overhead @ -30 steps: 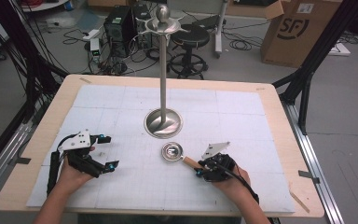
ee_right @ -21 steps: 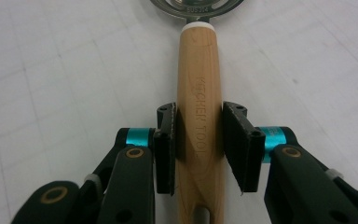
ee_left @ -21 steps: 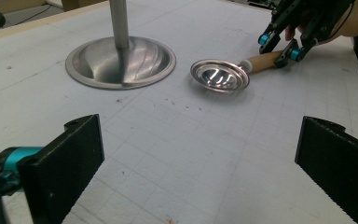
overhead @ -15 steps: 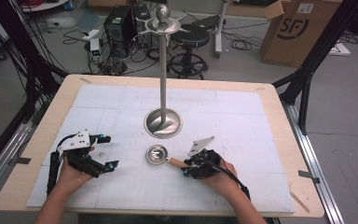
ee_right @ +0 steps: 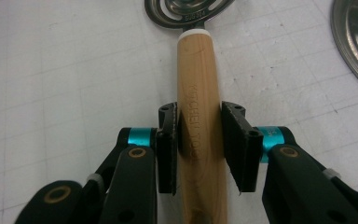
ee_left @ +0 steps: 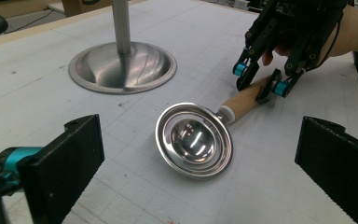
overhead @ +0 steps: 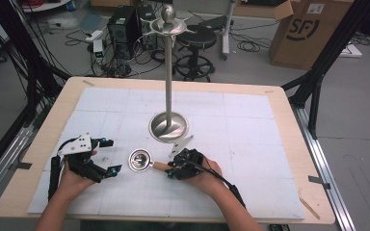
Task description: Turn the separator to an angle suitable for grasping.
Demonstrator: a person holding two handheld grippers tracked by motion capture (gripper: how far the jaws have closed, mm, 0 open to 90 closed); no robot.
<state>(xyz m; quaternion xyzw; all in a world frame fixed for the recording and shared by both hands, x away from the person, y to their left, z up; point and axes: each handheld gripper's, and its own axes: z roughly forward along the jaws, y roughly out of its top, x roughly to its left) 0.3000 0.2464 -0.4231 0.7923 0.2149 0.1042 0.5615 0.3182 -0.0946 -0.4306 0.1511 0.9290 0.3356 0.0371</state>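
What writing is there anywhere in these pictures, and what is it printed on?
"SF": in big dark letters on the cardboard box on the floor behind the table.
"KITCHEN TOO": burnt into the wooden handle of the metal scoop; the rest runs under the right gripper.
Stamped letters on the scoop's rim: too small to read.
White label on the box top: too blurred to read.

On the wooden handle (ee_right: 200, 135) we read "KITCHEN TOO", burnt in lengthwise, its last letters hidden past the jaws; small stamped lettering on the metal rim (ee_right: 193, 17) above it stays too fine for us to make out. On the cardboard box (overhead: 313, 31) we read "SF" in a ring
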